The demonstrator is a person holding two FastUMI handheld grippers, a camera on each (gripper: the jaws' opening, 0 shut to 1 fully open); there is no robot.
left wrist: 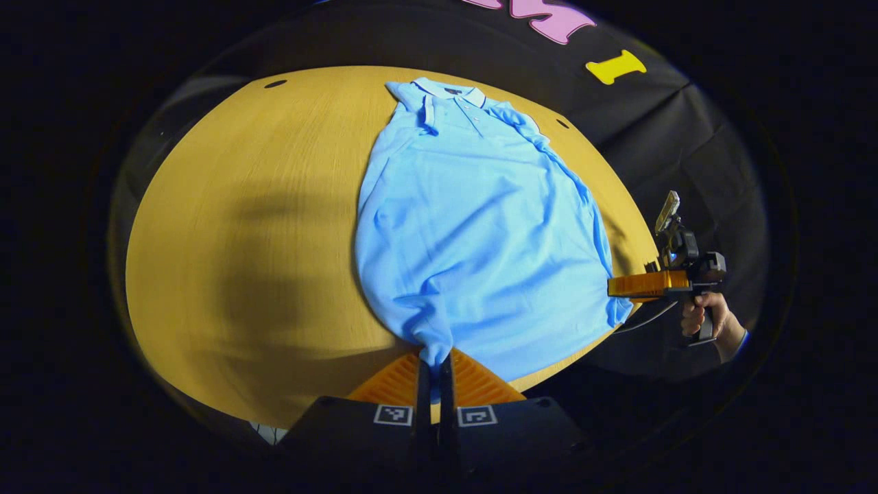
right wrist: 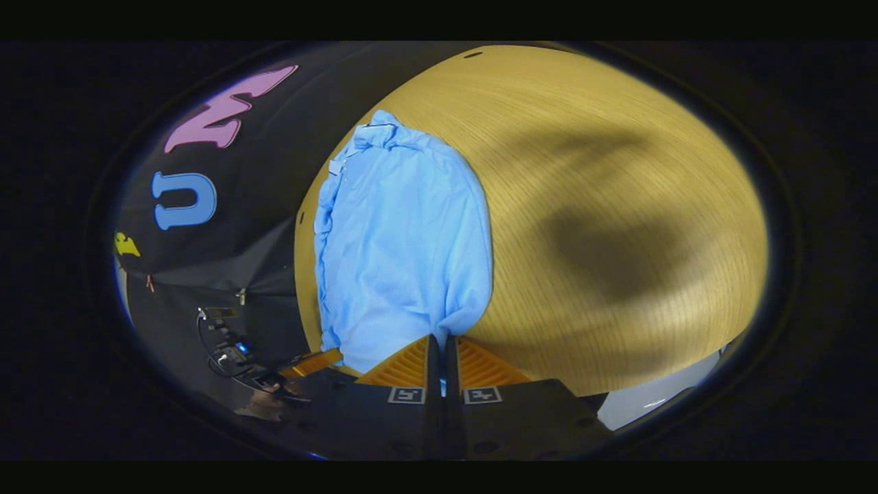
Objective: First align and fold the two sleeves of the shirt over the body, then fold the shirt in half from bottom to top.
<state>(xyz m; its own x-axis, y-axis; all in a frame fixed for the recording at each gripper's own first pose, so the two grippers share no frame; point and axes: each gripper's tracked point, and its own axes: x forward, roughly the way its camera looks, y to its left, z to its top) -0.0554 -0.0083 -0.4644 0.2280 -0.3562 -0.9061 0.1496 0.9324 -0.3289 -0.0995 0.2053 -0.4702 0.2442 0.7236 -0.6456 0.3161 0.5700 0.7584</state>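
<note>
**Left gripper view: both hem corners pinched, shirt ready to fold up**

Left gripper view first, and the table [left wrist: 240,226] takes up most of it, a round wooden top. On it lies the shirt [left wrist: 473,233], flat, sleeves already folded in over the body, collar [left wrist: 449,91] at the far end and hem at the near edge. So its long axis runs straight away from the jaws, which is just the way the bottom-to-top fold has to travel.

Now the grippers. The left gripper [left wrist: 433,374] is closed to a narrow slit with one hem corner bunched between its fingers. The right gripper [left wrist: 621,287], held by a hand [left wrist: 699,317], reaches in from the side at the other hem corner; it looks clamped on the cloth there, though the far view is small. From the right gripper view, the right gripper [right wrist: 439,357] is likewise nearly closed, with the shirt's [right wrist: 405,247] corner drawn down into the slit. Both are level at the hem, neither nearer the collar.
</note>
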